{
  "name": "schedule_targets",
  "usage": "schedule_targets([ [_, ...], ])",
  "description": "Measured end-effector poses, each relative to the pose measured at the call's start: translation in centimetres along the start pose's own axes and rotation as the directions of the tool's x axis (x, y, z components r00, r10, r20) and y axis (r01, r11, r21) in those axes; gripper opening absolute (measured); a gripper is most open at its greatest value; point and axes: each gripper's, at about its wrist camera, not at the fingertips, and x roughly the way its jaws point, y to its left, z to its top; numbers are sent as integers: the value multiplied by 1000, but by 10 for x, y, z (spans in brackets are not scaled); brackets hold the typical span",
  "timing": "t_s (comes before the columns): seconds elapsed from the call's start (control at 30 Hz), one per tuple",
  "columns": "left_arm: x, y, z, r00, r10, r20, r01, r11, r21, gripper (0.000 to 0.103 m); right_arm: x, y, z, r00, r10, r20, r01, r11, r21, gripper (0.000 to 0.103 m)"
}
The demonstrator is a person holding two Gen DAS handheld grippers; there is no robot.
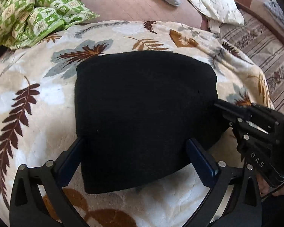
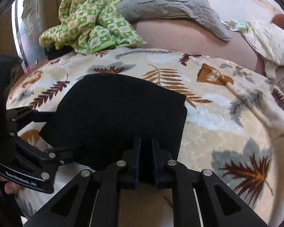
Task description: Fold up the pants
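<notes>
i see the black pants (image 1: pixel 142 117) folded into a squarish bundle in the middle of the leaf-print blanket (image 1: pixel 37 94). my right gripper (image 2: pixel 146 141) has its fingers nearly together, pinching the near edge of the pants. my left gripper (image 1: pixel 136 145) has its fingers wide apart, straddling the near edge without pressing it. a green checked cloth (image 2: pixel 89 26) is bunched at the blanket's far left corner, with a grey pillow (image 2: pixel 170 5) beside it.
</notes>
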Motion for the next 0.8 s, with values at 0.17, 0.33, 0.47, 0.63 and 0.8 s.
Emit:
schedule_targets([
  [0.17,-4,-3,-6,999,17,40,-17,1000,17,103,-2,-5,-1,1000,20,3,-20,999,31,12],
  [0.33,-5,-4,-7,997,31,64,-33,999,18,103,-3,2,-4,999,-16,28,17,1000,-6,12],
  [0.47,-10,0,-4,997,23,70,-22,999,-25,103,-15,2,4,997,-26,76,25,1000,6,13],
  [0.63,-33,-3,4,978,64,201,-56,998,-42,103,-26,-3,27,972,-43,233,36,999,33,16],
  [0.8,4,5,3,996,42,72,-36,996,-78,103,28,-14,25,999,7,37,-10,998,68,18],
])
